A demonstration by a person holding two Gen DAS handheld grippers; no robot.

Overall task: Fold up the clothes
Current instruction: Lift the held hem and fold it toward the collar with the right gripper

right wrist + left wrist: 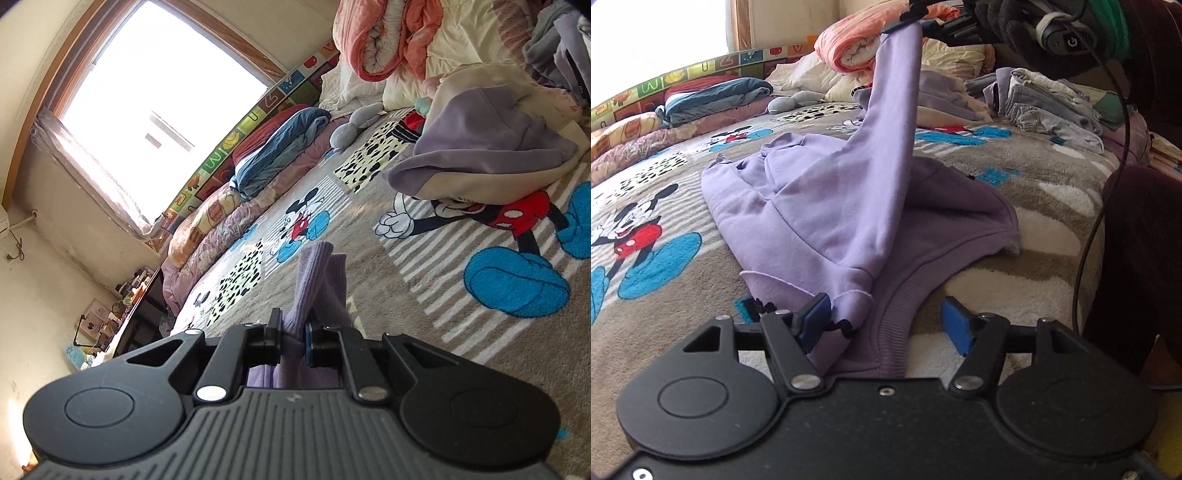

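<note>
A lilac sweatshirt (820,206) lies spread on the cartoon-mouse blanket (665,295) in the left wrist view. Its ribbed neckline edge (894,332) runs between the blue pads of my left gripper (886,325), which stands open; the left pad (814,319) sits against the cloth and the right pad is clear of it. One sleeve (890,122) is stretched steeply upward to my right gripper (905,20) at the top of the view. In the right wrist view my right gripper (293,339) is shut on the sleeve's ribbed cuff (321,273), high above the blanket.
Folded clothes (1049,103) are stacked at the back right, with an orange quilt (857,40), a blue blanket (716,96) and a grey plush toy (790,101) along the far edge. A gloved hand (1027,26), a cable (1086,258) and a person's dark clothing (1137,258) fill the right.
</note>
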